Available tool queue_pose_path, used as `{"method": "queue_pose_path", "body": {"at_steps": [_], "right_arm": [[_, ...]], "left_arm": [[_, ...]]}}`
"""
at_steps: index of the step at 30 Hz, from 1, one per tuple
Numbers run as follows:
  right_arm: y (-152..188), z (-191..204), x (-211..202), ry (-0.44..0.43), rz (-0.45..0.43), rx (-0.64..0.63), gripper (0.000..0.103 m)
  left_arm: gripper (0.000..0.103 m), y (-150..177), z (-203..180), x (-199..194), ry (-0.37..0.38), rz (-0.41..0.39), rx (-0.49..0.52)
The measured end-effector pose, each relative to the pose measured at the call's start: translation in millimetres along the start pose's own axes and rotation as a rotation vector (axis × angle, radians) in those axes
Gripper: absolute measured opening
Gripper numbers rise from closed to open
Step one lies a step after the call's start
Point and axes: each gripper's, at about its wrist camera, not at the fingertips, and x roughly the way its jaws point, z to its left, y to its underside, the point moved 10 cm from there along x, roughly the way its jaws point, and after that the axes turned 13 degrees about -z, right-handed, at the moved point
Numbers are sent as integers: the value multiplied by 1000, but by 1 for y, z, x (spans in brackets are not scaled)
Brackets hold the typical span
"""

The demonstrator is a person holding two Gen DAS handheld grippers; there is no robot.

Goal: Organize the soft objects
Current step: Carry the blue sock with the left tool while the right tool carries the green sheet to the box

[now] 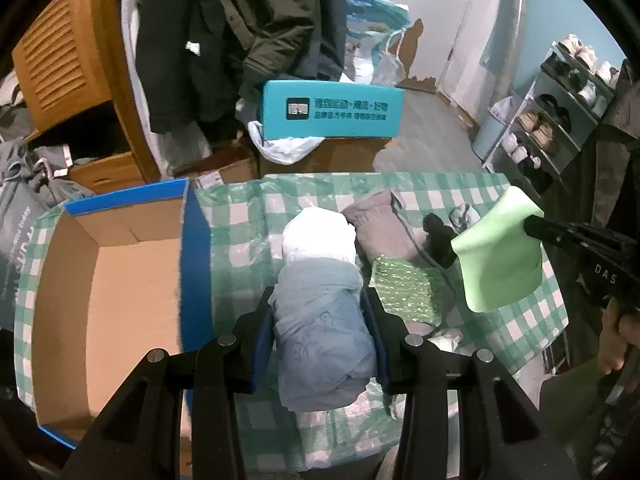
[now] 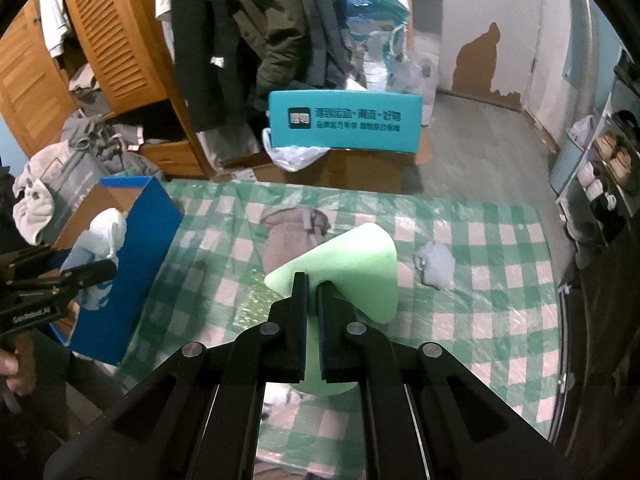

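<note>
Bundle: we hold a rolled blue-and-white cloth bundle (image 1: 320, 312) in our left tongs (image 1: 318, 332), their fingers pressed against both its sides, above the checked cloth (image 1: 520, 328) just beside the box.
Box: a blue cardboard box (image 1: 120, 280) stands open at the left.
Foam: our right tongs (image 2: 312, 292) pinch a light green foam sheet (image 2: 352, 268), lifted over the checked cloth.
Lying there: a grey garment (image 1: 380, 224) and a shiny green packet (image 1: 404, 288).
</note>
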Motion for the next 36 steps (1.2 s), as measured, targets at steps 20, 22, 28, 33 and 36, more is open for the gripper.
{"method": "queue_pose_path", "body": {"at_steps": [20, 22, 28, 33, 36], "right_arm": [[-39, 97, 8, -116, -31, -97, 4], [-41, 106, 9, -128, -32, -105, 4], [-43, 139, 18, -167, -23, -139, 4], [-45, 172, 27, -200, -20, -173, 4], [-46, 186, 30, -217, -15, -188, 4]], "left_arm": [[42, -2, 62, -30, -72, -54, -63], [42, 0, 70, -31, -77, -56, -74], [42, 4, 93, -37, -106, -61, -95], [42, 5, 115, -45, -126, -77, -127], [42, 6, 129, -47, -143, -76, -153]]}}
